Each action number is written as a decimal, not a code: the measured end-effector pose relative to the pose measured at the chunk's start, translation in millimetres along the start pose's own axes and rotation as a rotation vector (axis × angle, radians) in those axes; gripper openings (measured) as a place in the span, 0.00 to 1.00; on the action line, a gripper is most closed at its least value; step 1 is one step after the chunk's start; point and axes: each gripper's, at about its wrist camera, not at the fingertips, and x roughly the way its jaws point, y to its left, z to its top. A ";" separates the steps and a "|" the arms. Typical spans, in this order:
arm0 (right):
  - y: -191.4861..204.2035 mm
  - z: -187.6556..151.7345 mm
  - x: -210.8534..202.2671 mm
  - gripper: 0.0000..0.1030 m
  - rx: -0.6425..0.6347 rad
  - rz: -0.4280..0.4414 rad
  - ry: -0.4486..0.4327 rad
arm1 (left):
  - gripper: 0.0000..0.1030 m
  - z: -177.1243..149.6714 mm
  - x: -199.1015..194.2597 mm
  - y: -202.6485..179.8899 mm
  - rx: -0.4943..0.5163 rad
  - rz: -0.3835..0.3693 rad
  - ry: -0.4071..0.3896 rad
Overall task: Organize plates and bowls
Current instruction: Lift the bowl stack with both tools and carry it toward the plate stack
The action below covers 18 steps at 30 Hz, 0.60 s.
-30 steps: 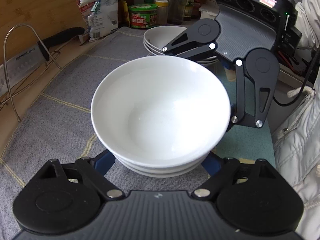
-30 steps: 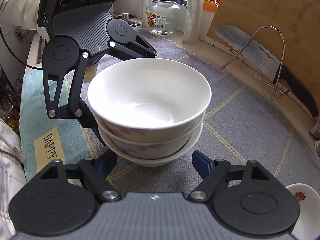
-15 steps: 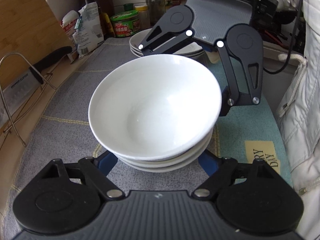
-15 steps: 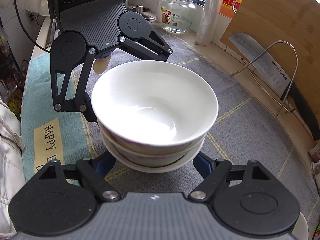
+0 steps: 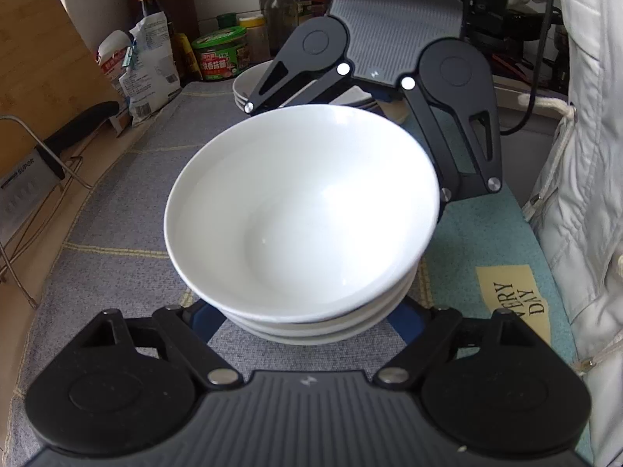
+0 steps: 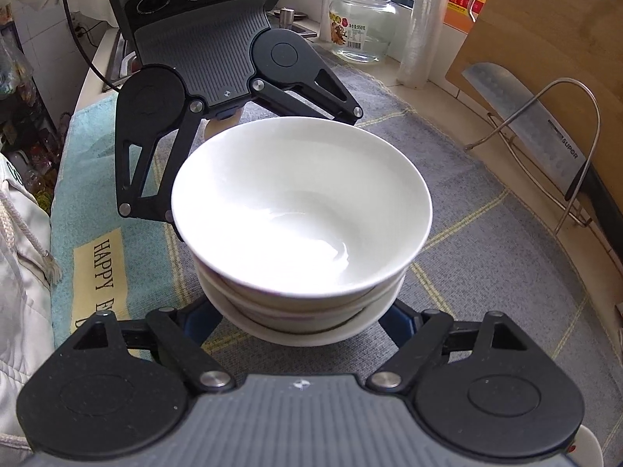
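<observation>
A stack of three white bowls (image 5: 303,210) sits between my two grippers, which face each other; it fills the middle of the right wrist view (image 6: 301,210) too. My left gripper (image 5: 307,317) is closed against the base of the stack, blue fingers (image 5: 202,317) pressing each side. My right gripper (image 6: 301,319) grips the same stack from the opposite side, blue fingers (image 6: 196,319) under the bowls. The fingertips are hidden beneath the bowls. A stack of white plates (image 5: 249,85) lies behind the right gripper in the left wrist view.
A grey mat (image 5: 117,233) and a teal towel (image 6: 85,179) cover the counter. A cleaver in a wire rack (image 6: 545,132) and a wooden board (image 6: 553,31) stand along the wall. Jars and bottles (image 5: 222,54) and a glass jar (image 6: 362,23) line the back.
Both grippers have lifted the bowl stack together; the mat has dropped away beneath it and the views have swung round toward the teal towel.
</observation>
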 end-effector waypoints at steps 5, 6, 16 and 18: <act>5.1 0.2 -0.8 0.86 -0.008 -0.021 -0.002 | 0.84 0.4 0.3 -4.5 0.007 0.014 0.005; 6.2 0.2 -1.5 0.86 -0.008 -0.024 -0.001 | 0.84 1.4 0.9 -5.3 0.012 0.016 0.009; 7.7 -3.2 -11.1 0.86 -0.001 -0.028 -0.021 | 0.84 8.8 -1.9 -10.7 0.046 0.040 0.023; 8.9 -2.6 -15.0 0.86 -0.005 -0.035 -0.029 | 0.84 10.9 -3.6 -11.3 0.048 0.043 0.024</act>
